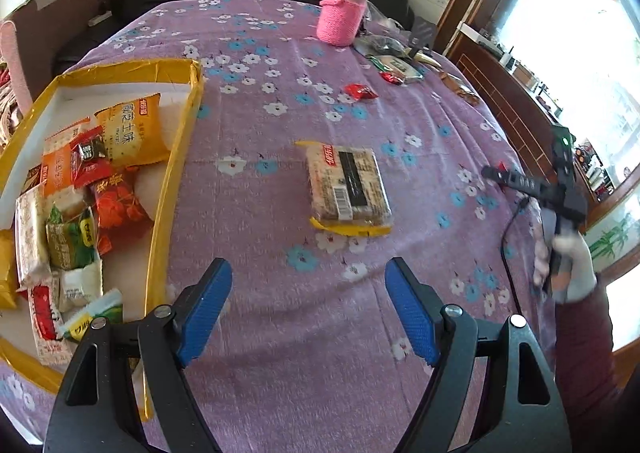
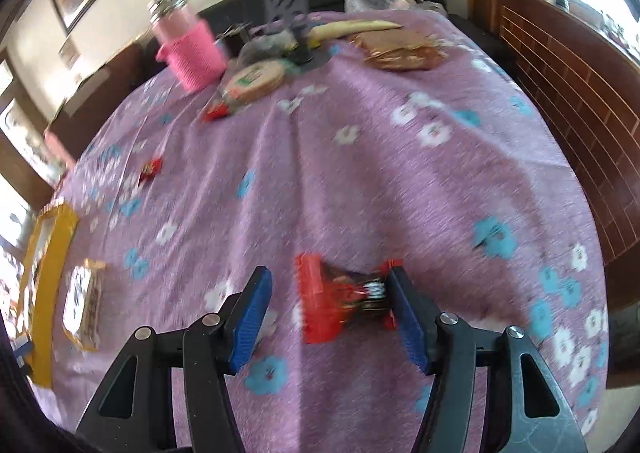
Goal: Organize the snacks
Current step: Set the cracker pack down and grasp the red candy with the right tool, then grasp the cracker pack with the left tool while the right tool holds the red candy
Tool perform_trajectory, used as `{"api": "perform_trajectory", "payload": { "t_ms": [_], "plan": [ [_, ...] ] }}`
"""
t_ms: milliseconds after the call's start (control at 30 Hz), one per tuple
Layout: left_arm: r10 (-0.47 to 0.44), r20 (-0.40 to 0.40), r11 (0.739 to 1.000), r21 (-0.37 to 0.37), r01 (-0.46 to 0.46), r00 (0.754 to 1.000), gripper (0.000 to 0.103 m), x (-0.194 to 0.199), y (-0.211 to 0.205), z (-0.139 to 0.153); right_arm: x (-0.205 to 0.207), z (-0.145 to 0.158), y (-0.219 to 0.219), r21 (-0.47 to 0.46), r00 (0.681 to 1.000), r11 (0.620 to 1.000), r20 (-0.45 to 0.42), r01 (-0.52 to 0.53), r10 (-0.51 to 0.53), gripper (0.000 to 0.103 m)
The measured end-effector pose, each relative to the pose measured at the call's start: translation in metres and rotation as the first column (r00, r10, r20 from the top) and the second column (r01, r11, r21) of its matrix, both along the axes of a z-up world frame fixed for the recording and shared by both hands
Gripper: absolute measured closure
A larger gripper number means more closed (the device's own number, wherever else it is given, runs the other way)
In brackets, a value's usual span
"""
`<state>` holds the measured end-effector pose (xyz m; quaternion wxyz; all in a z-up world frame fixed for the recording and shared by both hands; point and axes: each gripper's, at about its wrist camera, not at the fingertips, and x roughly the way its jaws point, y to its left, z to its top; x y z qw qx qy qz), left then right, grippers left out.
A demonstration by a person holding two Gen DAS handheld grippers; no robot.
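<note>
A yellow-rimmed box (image 1: 176, 157) at the left holds several snack packs. A clear biscuit pack with yellow ends (image 1: 347, 189) lies on the purple flowered cloth, just beyond my open, empty left gripper (image 1: 308, 309). My right gripper (image 2: 328, 317) is open, with a red snack wrapper (image 2: 344, 299) lying between its fingers, touching the right finger (image 2: 408, 317). It appears in the left wrist view (image 1: 520, 179) at the far right. A small red candy (image 1: 360, 91) lies farther back; it also shows in the right wrist view (image 2: 150, 169). The biscuit pack (image 2: 82, 303) and box (image 2: 52, 253) sit at the left there.
A pink bottle in a knitted sleeve (image 1: 344, 5) stands at the back of the table. Beside it lie a round green-labelled pack (image 2: 254, 83), a red candy (image 2: 214, 113), a brown bag (image 2: 400, 45) and dark clutter. A black cable (image 1: 510, 253) runs along the table's right edge.
</note>
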<state>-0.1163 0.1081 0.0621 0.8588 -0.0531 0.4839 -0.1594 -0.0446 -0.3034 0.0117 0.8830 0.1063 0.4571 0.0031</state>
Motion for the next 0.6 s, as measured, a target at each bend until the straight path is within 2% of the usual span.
{"api": "perform_trajectory", "payload": {
  "t_ms": [67, 133, 167, 233, 300, 367, 533, 600],
  "plan": [
    [-0.005, -0.014, 1.000, 0.008, 0.005, 1.000, 0.024, 0.005, -0.004, -0.004, -0.007, -0.002, 0.011, -0.050, 1.000, 0.999, -0.002, 0.000, 0.000, 0.046],
    [-0.011, -0.021, 1.000, 0.025, 0.011, 1.000, 0.024, 0.010, -0.010, -0.008, -0.011, -0.002, 0.015, -0.076, 1.000, 0.997, -0.005, 0.022, -0.022, 0.076],
    [-0.015, -0.020, 0.999, 0.036, 0.016, 1.000, 0.024, 0.012, -0.014, -0.010, -0.014, -0.001, 0.013, -0.051, 1.000, 0.998, -0.003, 0.030, -0.030, 0.077],
    [-0.027, -0.013, 0.998, 0.053, 0.028, 1.000, 0.024, 0.018, -0.023, -0.013, -0.018, -0.001, 0.006, 0.026, 0.999, 0.999, 0.024, 0.046, -0.047, 0.085],
    [-0.036, -0.016, 0.997, 0.074, 0.037, 0.999, 0.024, 0.027, -0.032, -0.017, -0.021, -0.003, -0.001, 0.096, 0.996, 0.994, 0.066, 0.053, -0.060, 0.085],
    [-0.040, -0.016, 0.995, 0.092, 0.042, 0.999, 0.024, 0.038, -0.042, -0.020, -0.022, -0.006, -0.006, 0.122, 0.994, 0.991, 0.081, 0.060, -0.071, 0.085],
    [-0.061, 0.005, 0.992, 0.106, 0.060, 0.998, 0.024, 0.062, -0.063, -0.025, -0.031, 0.003, -0.007, 0.130, 0.988, 0.990, 0.134, 0.059, -0.077, 0.085],
    [-0.076, 0.010, 0.988, 0.138, 0.074, 0.997, 0.024, 0.071, -0.074, -0.030, -0.030, 0.003, -0.005, 0.129, 0.989, 0.990, 0.133, 0.051, -0.068, 0.085]
  ]
}}
